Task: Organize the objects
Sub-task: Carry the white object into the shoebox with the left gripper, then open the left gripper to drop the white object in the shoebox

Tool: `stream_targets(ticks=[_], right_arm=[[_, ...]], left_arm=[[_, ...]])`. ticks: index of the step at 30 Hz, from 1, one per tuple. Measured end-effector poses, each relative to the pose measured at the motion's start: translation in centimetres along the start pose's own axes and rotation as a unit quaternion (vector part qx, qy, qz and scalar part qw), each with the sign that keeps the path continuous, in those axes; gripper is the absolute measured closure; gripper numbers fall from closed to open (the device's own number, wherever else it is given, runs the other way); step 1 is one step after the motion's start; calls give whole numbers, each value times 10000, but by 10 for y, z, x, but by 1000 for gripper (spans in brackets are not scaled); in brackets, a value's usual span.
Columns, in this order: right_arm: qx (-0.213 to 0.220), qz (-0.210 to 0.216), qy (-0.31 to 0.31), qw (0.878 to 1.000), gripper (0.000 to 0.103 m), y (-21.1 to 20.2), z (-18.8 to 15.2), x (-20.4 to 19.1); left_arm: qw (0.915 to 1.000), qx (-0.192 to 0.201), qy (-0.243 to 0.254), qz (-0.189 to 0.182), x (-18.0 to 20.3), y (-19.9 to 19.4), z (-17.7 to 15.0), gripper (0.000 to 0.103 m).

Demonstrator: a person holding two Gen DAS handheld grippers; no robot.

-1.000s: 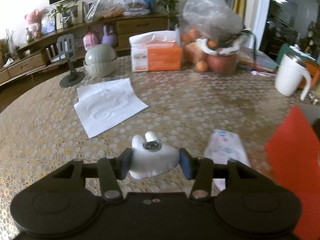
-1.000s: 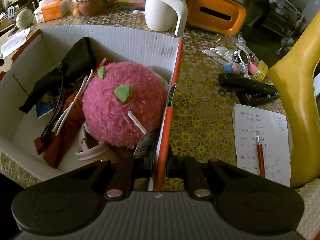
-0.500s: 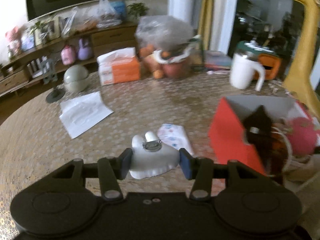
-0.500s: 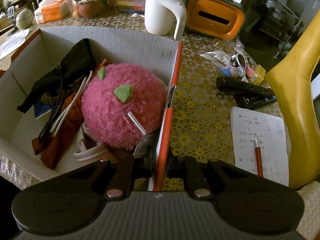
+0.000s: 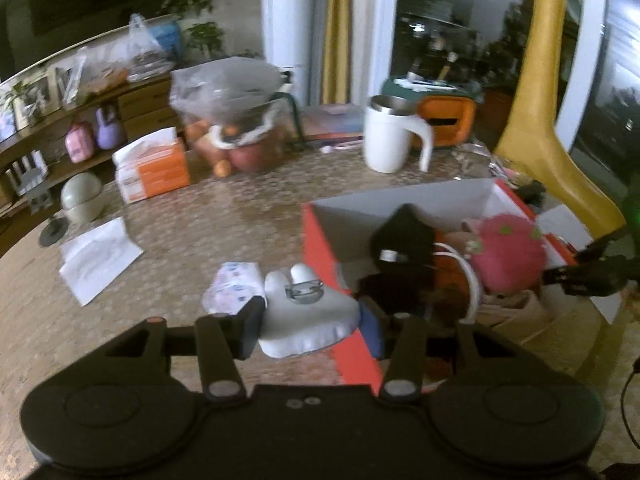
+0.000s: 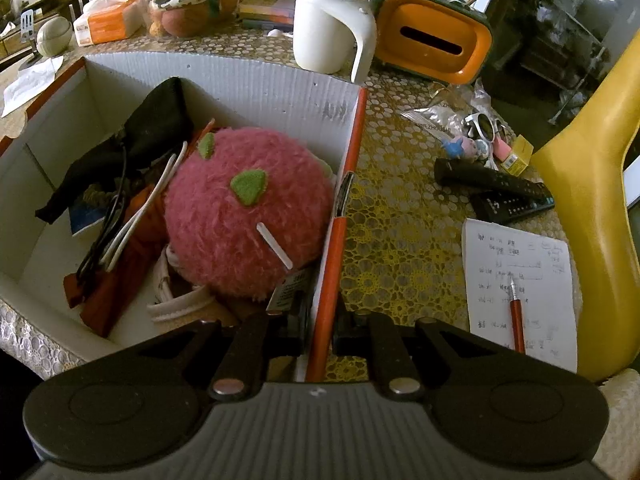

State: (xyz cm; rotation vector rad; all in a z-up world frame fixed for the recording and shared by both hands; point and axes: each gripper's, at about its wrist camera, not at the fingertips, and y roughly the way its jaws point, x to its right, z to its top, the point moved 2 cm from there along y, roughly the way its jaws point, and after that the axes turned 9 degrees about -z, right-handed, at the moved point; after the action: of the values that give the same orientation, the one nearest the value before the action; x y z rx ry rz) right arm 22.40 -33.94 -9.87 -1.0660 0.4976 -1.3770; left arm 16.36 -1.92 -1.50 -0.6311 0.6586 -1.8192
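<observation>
- My left tool (image 5: 310, 320) is clamped on a white plush toy (image 5: 308, 320), held above the counter (image 5: 200, 232) just beside the red box's (image 5: 320, 248) near wall, so it can go in.
- My right tool (image 6: 322, 328) is pinched tight on the box's orange rim (image 6: 340, 240), steadying it beside the pink plush ball (image 6: 244, 216).

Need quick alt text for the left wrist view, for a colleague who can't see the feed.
The left gripper holds a small white plush between its pads, above the tablecloth beside the near wall of an open red box. The box holds a pink fuzzy toy and a black pouch; a white mug stands behind it.
</observation>
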Motion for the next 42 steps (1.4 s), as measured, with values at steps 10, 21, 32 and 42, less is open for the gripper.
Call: stream_targets(ticks=[10, 21, 32, 42], right_arm=[[41, 7, -68, 10000, 92, -1, -1, -1], [83, 96, -42, 9999, 92, -1, -1, 1], [87, 131, -53, 9999, 92, -1, -1, 2], [48, 115, -66, 9999, 92, -1, -1, 1]], left_arm=[[9986, -163, 408, -297, 55, 32, 5, 57], [9981, -408, 343, -301, 68, 77, 11, 65], [9977, -468, 294, -380, 63, 73, 11, 63], [9990, -224, 92, -364, 32, 50, 15, 55]])
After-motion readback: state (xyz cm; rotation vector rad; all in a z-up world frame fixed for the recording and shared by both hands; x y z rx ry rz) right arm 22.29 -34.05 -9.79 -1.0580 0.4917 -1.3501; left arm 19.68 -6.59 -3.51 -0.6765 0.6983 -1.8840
